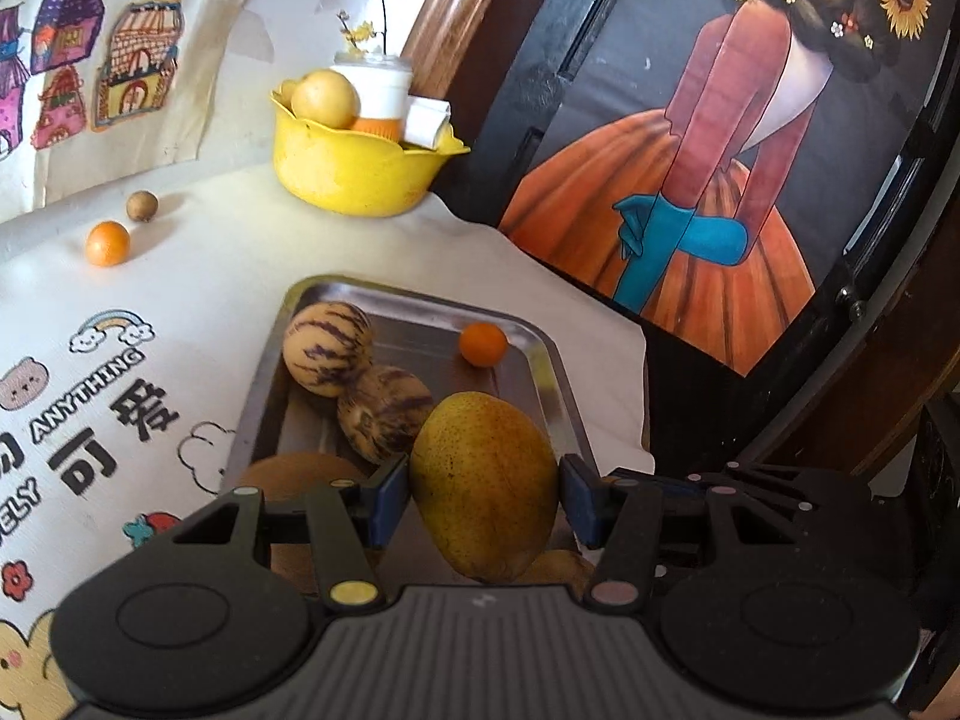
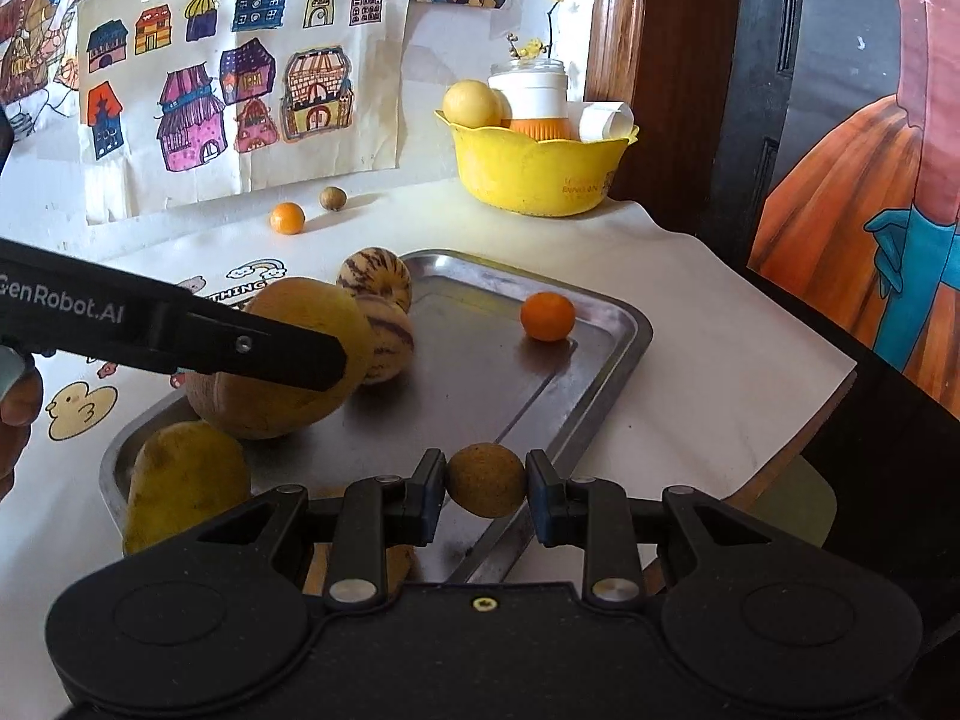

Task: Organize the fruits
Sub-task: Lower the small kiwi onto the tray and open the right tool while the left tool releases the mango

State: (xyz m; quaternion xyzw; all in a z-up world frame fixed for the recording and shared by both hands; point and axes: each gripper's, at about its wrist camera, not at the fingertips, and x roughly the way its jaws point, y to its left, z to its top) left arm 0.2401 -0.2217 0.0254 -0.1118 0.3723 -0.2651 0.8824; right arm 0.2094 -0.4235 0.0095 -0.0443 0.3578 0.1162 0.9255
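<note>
Partly hidden behind the left gripper: a brown round fruit and a pale one low in the tray, both hard to identify. Cut off at the picture's edge: a hand at far left in the right wrist view.

Metal tray, shiny, rectangular with rounded corners, resting on a white printed cloth. In the tray: two round striped melons with purple streaks, touching each other, and a small smooth orange well apart near the far rim. On the cloth, outside the tray: another small orange just beside a small brown nut-like fruit. Farther back, a yellow plastic bowl with a wavy rim (holding pale round fruit and a white jar).

Left gripper fingers partly apart, blue pads pressing both sides of a yellow speckled mango, held over the near part of the tray. Right gripper fingers closed tight on a small brown rough ball-shaped fruit, above the tray's near edge.
</note>
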